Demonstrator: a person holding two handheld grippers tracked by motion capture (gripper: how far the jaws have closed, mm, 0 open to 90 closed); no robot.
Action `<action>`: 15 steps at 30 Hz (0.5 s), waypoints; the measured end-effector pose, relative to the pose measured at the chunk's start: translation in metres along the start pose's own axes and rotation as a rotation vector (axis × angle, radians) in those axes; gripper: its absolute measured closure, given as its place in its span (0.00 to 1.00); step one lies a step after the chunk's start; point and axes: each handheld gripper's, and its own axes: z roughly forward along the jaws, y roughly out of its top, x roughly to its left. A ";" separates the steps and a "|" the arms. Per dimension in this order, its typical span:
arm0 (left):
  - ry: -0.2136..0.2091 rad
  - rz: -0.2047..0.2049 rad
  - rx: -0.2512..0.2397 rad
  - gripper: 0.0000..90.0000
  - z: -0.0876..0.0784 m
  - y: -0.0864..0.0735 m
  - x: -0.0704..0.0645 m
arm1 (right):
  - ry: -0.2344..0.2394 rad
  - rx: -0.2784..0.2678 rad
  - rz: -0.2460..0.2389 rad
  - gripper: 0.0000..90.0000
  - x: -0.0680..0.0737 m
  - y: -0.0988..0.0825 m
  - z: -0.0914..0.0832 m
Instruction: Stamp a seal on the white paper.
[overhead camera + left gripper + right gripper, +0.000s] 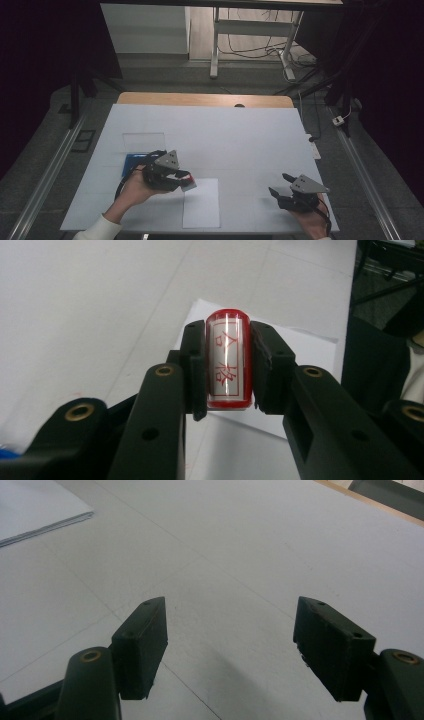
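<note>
My left gripper (pixel 227 365) is shut on a red stamp (pixel 228 360) whose clear face carries red characters. From above, the left gripper (pixel 186 181) holds the stamp (pixel 188 184) just over the upper left corner of a white sheet of paper (pixel 201 205). That paper (pixel 305 350) lies under and beyond the stamp in the left gripper view. My right gripper (pixel 278 185) rests near the table's front right, open, with nothing between its jaws. Bare white table surface lies below the right gripper (pixel 230 645).
A blue pad (pixel 133 161) and a clear lid or tray (pixel 144 141) lie behind the left hand. The white table cover (pixel 240 135) stretches across the middle. A stack of paper (pixel 35 510) shows at the far left of the right gripper view.
</note>
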 end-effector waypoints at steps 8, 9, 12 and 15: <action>-0.025 0.029 0.025 0.78 0.014 0.006 -0.010 | 0.000 0.000 -0.001 0.32 0.000 0.000 0.000; -0.027 0.031 0.027 0.78 0.016 0.006 -0.011 | 0.000 -0.001 -0.002 0.32 0.000 0.000 0.000; -0.029 0.037 0.032 0.78 0.023 0.008 -0.014 | 0.000 0.000 -0.002 0.32 0.000 0.000 0.000; -0.030 0.043 0.037 0.78 0.029 0.010 -0.018 | 0.000 0.002 -0.003 0.32 0.000 0.000 0.000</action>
